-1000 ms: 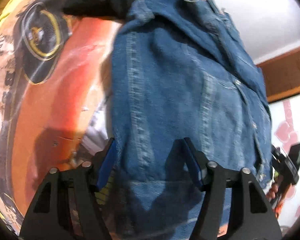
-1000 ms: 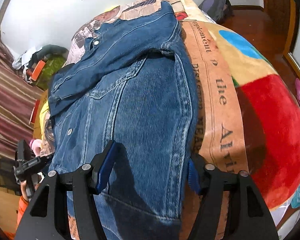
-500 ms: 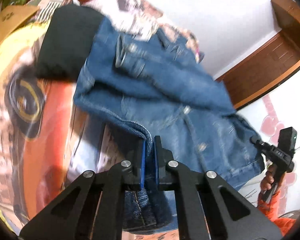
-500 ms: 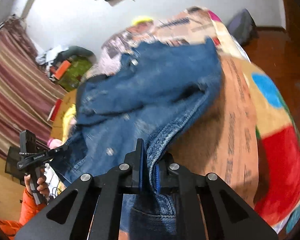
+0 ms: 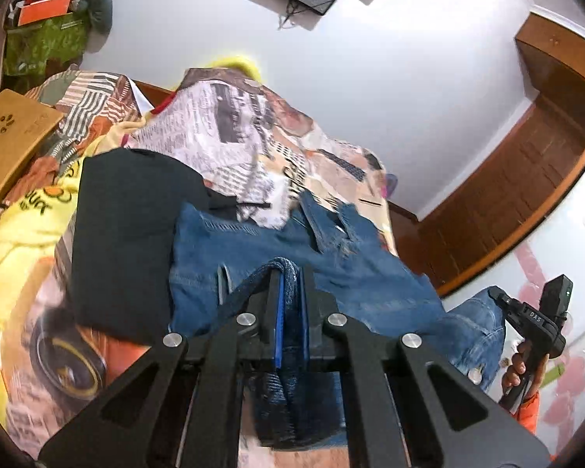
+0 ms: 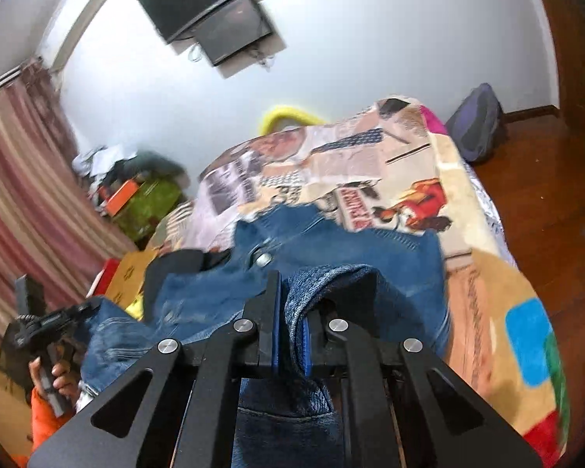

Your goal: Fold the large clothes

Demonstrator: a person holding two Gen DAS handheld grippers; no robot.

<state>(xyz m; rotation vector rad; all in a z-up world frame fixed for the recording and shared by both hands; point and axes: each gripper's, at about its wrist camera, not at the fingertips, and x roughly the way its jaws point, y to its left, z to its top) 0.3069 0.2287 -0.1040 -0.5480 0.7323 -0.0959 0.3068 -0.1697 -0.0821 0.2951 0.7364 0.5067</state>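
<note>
A blue denim jacket lies on the bed over a printed blanket. My left gripper is shut on a fold of the jacket's hem and holds it lifted above the rest of the jacket. My right gripper is shut on another fold of the denim jacket, also lifted. Each gripper shows in the other's view, the right one at the right, the left one at the left.
A black folded garment lies left of the jacket. A wooden board and a green bag are at the far left. A backpack stands on the wood floor beyond the bed. Screens hang on the wall.
Both grippers have closed on the jacket's lower edge and raised it, carrying the hem up and forward over the jacket body. The views now tilt up toward the wall.
</note>
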